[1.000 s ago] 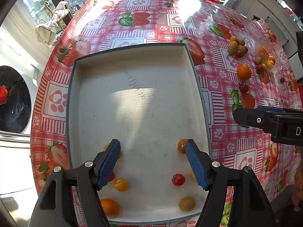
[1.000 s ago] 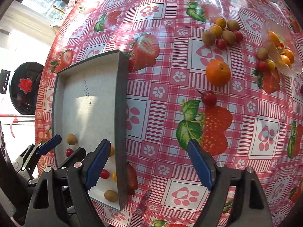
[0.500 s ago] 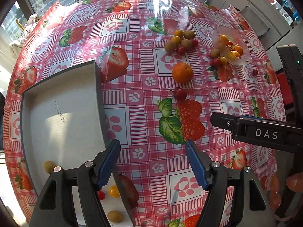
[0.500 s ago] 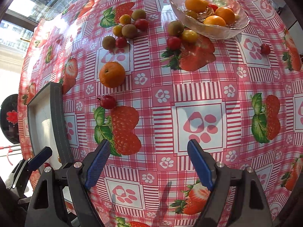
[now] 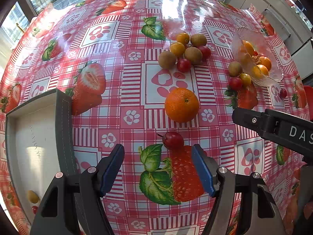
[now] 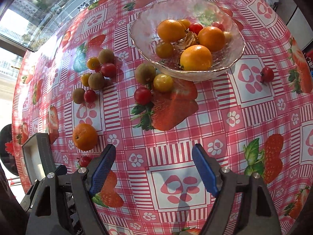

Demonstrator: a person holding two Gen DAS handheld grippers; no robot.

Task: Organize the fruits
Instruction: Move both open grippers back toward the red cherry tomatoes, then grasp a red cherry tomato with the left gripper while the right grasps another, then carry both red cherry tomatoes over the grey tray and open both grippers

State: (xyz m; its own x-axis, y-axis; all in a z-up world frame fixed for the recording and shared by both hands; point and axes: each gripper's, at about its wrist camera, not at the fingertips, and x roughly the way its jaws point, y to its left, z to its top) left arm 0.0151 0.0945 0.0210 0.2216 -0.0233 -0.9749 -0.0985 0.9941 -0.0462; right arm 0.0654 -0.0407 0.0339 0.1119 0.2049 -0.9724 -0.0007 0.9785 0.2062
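Left gripper (image 5: 157, 169) hangs wide open and empty over the tablecloth (image 5: 125, 90), a red cherry tomato (image 5: 173, 139) just ahead of its fingers, an orange (image 5: 181, 104) beyond, the grey tray (image 5: 62, 121) to its left. Right gripper (image 6: 153, 168) is likewise spread wide, holding nothing, well short of the glass bowl (image 6: 230, 62) of fruit.

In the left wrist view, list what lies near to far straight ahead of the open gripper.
Left gripper, small dark-red stemmed fruit, large round orange, cluster of small brown, yellow and red fruits.
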